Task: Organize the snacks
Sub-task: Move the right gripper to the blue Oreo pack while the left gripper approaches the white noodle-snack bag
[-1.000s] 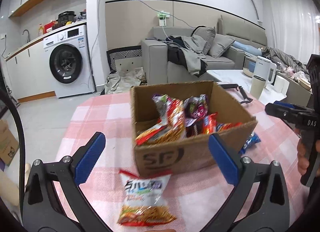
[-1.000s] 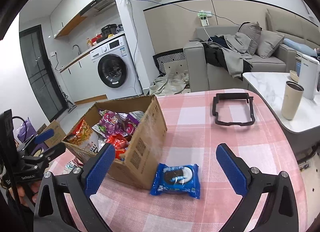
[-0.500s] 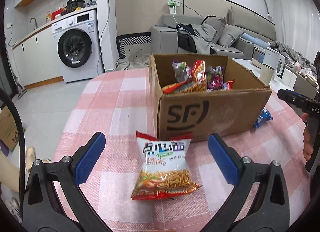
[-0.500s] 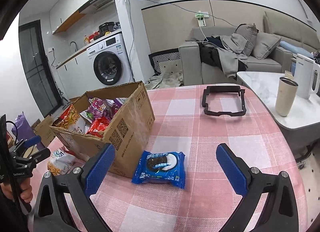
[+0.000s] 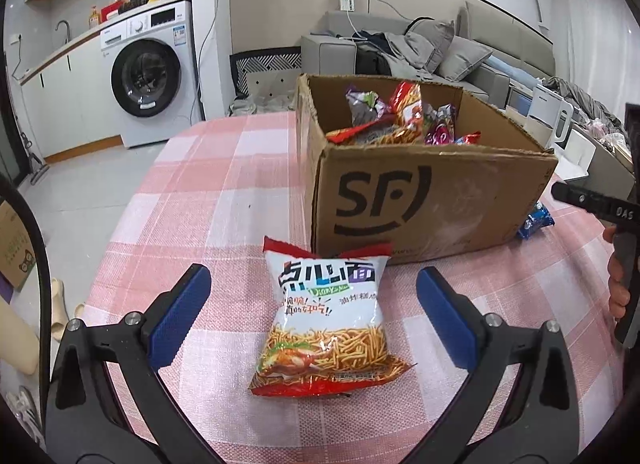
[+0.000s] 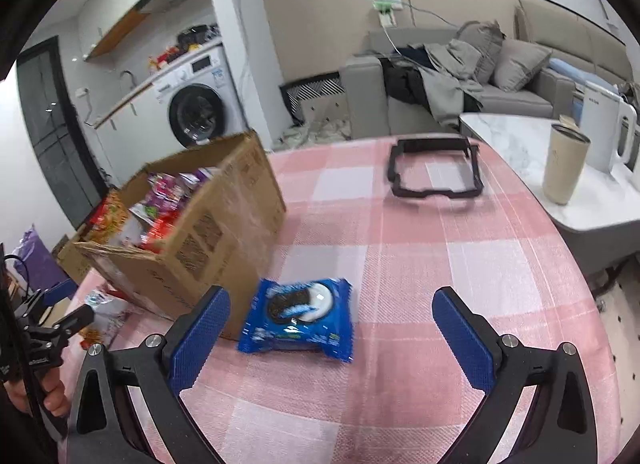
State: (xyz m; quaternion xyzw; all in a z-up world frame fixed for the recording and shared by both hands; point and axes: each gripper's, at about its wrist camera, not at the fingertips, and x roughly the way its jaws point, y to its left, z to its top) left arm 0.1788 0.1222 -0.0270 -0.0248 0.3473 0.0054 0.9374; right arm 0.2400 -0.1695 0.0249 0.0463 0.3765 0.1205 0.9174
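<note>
1. A round table [image 5: 224, 184] is wearing a pink-and-white checked cloth, and it is filling the foreground of both wrist views.
2. A cardboard box [image 5: 432, 200] printed with a black logo is sitting on the cloth, open at the top and holding a heap of bright snack packets [image 5: 404, 120].
3. A noodle snack bag [image 5: 328, 320], white with red ends, is lying flat on the cloth with its top edge touching the box's front wall.
4. The left gripper [image 5: 312, 312] is hovering with its blue pads spread wide on either side of that bag, touching nothing.
5. A blue cookie packet [image 6: 298, 316] is lying on the cloth just beside the box's near corner.
6. The right gripper [image 6: 332, 328] is standing apart too, its fingers spread with the cookie packet between them but not in contact.
7. A black rectangular frame [image 6: 434, 170] is resting farther back on the cloth.
8. A beige tumbler [image 6: 564, 168] and a white kettle [image 6: 608, 124] are standing on a marble-topped side table [image 6: 520, 144] to the right.
9. A white washing machine [image 5: 148, 72] is sitting under a counter behind the table, and a grey sofa [image 5: 440, 52] piled with clothes and cushions is lining the far wall.
</note>
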